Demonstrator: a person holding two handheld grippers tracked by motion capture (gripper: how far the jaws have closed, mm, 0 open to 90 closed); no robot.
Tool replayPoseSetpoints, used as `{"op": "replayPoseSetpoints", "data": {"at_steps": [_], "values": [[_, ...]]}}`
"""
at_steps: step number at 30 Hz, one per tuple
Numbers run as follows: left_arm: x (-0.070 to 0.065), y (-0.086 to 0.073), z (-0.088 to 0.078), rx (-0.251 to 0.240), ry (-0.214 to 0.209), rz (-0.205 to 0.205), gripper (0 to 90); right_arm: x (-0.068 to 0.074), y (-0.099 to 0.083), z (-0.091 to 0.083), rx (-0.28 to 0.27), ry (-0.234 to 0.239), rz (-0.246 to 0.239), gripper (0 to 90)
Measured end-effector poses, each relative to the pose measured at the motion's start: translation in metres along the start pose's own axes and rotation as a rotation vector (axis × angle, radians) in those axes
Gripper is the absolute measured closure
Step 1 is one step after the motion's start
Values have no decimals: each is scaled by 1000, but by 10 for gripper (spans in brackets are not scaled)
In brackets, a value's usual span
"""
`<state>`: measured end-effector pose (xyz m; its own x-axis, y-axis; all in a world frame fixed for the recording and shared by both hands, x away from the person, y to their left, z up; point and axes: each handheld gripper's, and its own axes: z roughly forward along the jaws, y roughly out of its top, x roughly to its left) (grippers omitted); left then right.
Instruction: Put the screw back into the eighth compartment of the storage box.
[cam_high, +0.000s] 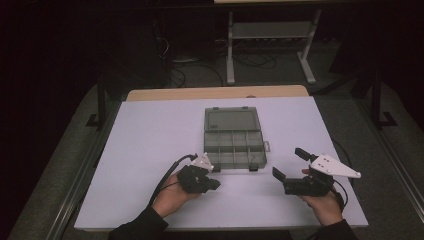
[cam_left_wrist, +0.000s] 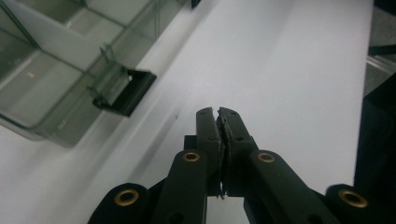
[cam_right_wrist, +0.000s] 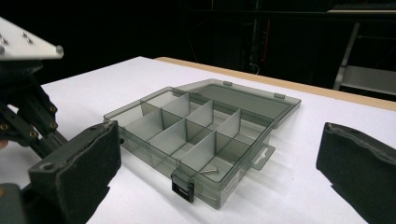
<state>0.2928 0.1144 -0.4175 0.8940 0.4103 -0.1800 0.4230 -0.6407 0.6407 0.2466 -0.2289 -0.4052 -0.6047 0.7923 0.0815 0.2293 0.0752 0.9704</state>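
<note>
High view: clear compartment box (cam_high: 234, 137) lies open near the middle of the table (cam_high: 150, 140), lid folded flat toward the far edge, divided tray toward the person. Left gripper (cam_high: 214, 183) sits just off the box's near-left corner, jaws pressed together, holding nothing. Right gripper (cam_high: 287, 165) rests off the near-right corner, jaws spread wide, apart from the box. Left gripper view: closed jaws of the left gripper (cam_left_wrist: 218, 114) point along bare table; the box (cam_left_wrist: 56, 70) lies to one side with a black latch (cam_left_wrist: 123, 91) hanging off its near wall, not touched. Right gripper view: wide-spread pads of the right gripper (cam_right_wrist: 210, 163) frame the box (cam_right_wrist: 201, 126); a second black latch (cam_right_wrist: 182, 189) shows at the near corner, and a small pale item (cam_right_wrist: 210, 171), possibly a screw or pin, too small to tell, lies in the near-right compartment. Judgement: approach stage, both tools staged by the open box, nothing grasped yet. Next move likely calls for the right gripper to advance and lower onto that small item, or onto the lid to close it, while the left steadies the near wall.
</note>
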Motion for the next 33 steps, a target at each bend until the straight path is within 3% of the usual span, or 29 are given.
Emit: {"op": "replayPoseSetpoints", "data": {"at_steps": [9, 17, 22, 25, 33], "values": [[5, 19, -3, -17, -21, 0, 881, -2, -1, 0, 0, 3, 5, 0], [16, 46, 0, -49, -44, 5, 881, 0, 1, 0, 0, 0, -2, 0], [23, 65, 4, -63, -56, 19, 881, 1, 1, 1, 0, 2, -1, 0], [27, 78, 7, -66, -57, 58, 881, 1, 1, 2, 1, 3, -3, 0], [30, 110, 20, -62, -63, 92, 881, 0, 1, 1, 0, 4, -1, 0]]}}
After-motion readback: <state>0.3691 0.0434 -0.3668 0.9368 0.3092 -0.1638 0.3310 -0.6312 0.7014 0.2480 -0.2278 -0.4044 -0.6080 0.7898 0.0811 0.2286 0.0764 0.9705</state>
